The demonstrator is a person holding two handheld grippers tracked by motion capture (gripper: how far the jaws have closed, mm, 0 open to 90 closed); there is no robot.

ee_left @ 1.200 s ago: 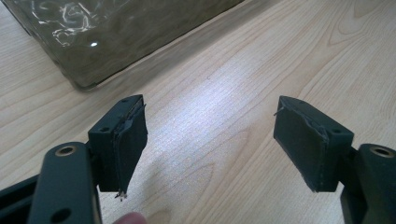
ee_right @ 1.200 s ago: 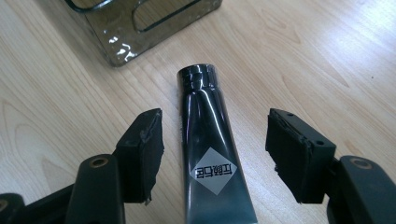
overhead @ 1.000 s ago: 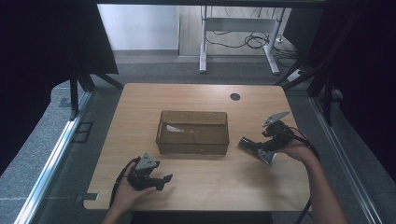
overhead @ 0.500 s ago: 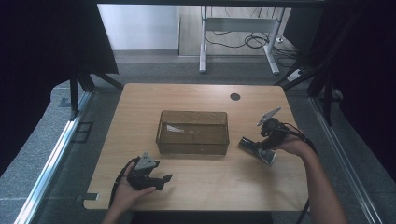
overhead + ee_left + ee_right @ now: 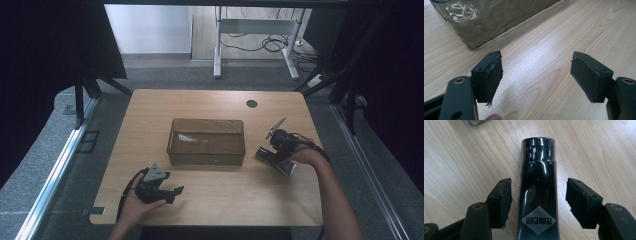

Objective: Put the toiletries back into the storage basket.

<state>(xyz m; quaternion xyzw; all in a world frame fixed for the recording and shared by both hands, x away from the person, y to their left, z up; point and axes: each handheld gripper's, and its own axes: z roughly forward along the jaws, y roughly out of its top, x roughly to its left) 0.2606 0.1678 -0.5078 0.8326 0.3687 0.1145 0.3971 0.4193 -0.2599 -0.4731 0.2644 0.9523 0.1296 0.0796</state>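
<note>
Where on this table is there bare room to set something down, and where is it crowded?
Free: the far strip between the bin and the table's back edge, the left side beside the bin, and the near middle between the left tool and the right tool. Crowded: right of the bin, where a black tube lies between that tool's open jaws.

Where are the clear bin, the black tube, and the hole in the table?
clear bin (image 5: 206, 150), high view, its near wall.
black tube (image 5: 537, 180), right gripper view, mid-body between the jaws.
table hole (image 5: 251, 104), high view, its centre.
</note>
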